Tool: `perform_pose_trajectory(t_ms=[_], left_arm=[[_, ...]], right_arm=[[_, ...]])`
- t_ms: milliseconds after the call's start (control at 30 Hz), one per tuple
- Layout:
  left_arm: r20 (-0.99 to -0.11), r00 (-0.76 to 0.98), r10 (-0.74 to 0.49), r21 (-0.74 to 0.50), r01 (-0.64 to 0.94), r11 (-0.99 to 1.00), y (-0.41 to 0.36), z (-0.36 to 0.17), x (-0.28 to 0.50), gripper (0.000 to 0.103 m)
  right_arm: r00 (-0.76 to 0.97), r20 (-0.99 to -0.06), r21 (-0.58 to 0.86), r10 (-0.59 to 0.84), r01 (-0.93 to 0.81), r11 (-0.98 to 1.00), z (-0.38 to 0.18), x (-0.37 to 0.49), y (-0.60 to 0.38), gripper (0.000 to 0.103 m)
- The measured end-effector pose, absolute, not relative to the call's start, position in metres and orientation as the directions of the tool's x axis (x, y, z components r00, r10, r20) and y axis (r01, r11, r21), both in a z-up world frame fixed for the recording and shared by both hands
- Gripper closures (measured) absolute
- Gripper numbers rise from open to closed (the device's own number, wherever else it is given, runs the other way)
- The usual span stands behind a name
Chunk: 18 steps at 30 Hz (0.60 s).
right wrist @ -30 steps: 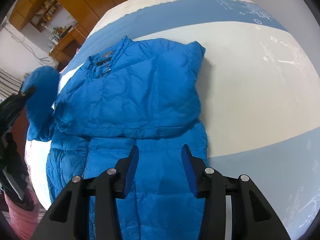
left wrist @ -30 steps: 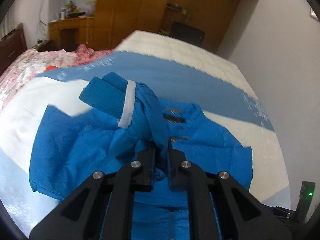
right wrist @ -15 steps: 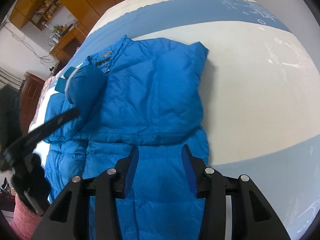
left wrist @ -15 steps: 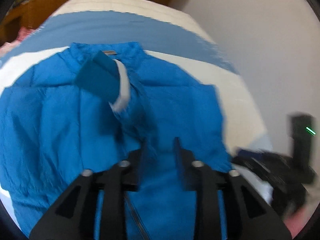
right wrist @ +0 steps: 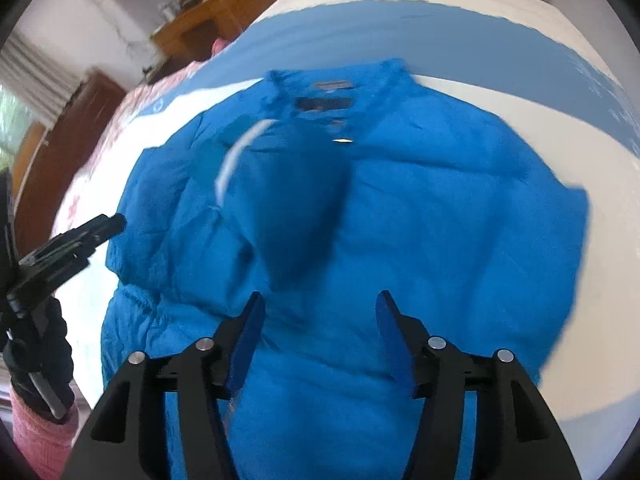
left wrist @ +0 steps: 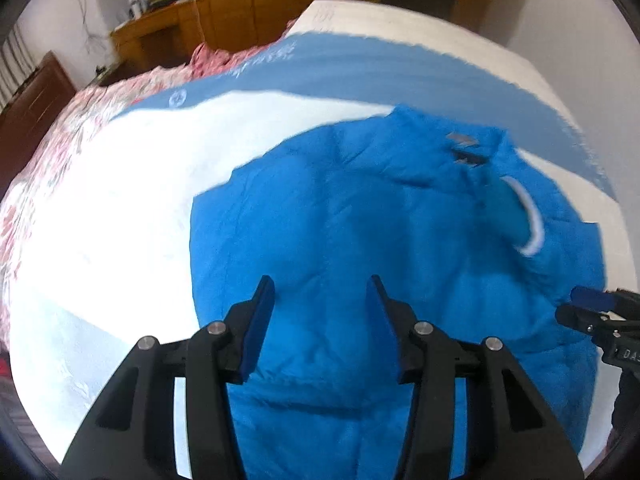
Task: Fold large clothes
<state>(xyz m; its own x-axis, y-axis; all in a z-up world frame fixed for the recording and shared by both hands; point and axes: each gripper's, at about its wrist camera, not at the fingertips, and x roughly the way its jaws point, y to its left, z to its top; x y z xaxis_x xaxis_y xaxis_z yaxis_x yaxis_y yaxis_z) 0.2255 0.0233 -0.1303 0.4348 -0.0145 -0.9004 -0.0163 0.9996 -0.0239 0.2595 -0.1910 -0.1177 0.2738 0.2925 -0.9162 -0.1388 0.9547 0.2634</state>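
Note:
A bright blue puffer jacket (left wrist: 360, 208) lies spread on the bed, collar at the far end. One sleeve (right wrist: 288, 208), with a white-edged cuff (right wrist: 236, 156), is folded across its chest. My left gripper (left wrist: 320, 280) hovers over the jacket's left part. Its jaws are opening and nothing is between them. My right gripper (right wrist: 320, 308) hangs over the jacket's lower middle, jaws also opening, no cloth between the pads. Each gripper shows at the edge of the other's view: the right gripper (left wrist: 592, 308) and the left gripper (right wrist: 80, 236).
The bed sheet (left wrist: 120, 200) is white with blue bands. A floral quilt (left wrist: 52, 128) lies at its left side. Wooden cupboards and a desk (left wrist: 160, 36) stand behind the bed, and a white wall (left wrist: 580, 32) at the right. A gloved hand with a pink sleeve (right wrist: 36, 408) holds the left gripper.
The left gripper let go of the sleeve, which now lies across the jacket's chest, and swung lower over the jacket's left part. The right gripper moved over the jacket's middle and its jaws widened.

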Motion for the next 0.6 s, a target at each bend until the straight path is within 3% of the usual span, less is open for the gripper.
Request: perform_pose_trajectory(t_ms=[100,133,167,200,267,500,600], left_arm=[[-0.907,0.422,-0.007,-0.023,-0.033,0.999,0.023,-0.141,0.230,0.056],[-0.906,0.424,-0.003,-0.019,-0.032,0.999,0.021,-0.141,0.229,0.056],[-0.904,0.426,0.001,-0.012,-0.029,0.999,0.020,-0.141,0.230,0.056],[-0.904,0.427,0.001,-0.012,-0.026,1.000,0.018,-0.141,0.231,0.056],[-0.905,0.425,-0.010,-0.020,-0.020,1.000,0.013,-0.139,0.230,0.056],[-0.890,0.456,-0.017,-0.009,0.018,1.000,-0.005,-0.129,0.228,0.055],[-0.903,0.429,-0.019,-0.016,0.011,1.000,-0.007,-0.140,0.234,0.055]], right_arm=[[0.270,-0.940,0.175,0.210,-0.149,0.973,-0.129,0.278,-0.168,0.042],[0.269,-0.945,0.153,0.187,-0.143,0.978,-0.133,0.281,-0.166,0.050],[0.259,-0.947,0.158,0.190,-0.137,0.978,-0.138,0.285,-0.166,0.070],[0.246,-0.941,0.207,0.232,-0.121,0.971,-0.141,0.288,-0.170,0.083],[0.259,-0.928,0.254,0.269,-0.088,0.963,-0.140,0.287,-0.181,0.090],[0.276,-0.838,0.509,0.471,0.084,0.857,-0.134,0.265,-0.252,0.090],[0.255,-0.839,0.522,0.481,0.131,0.842,-0.142,0.252,-0.272,0.078]])
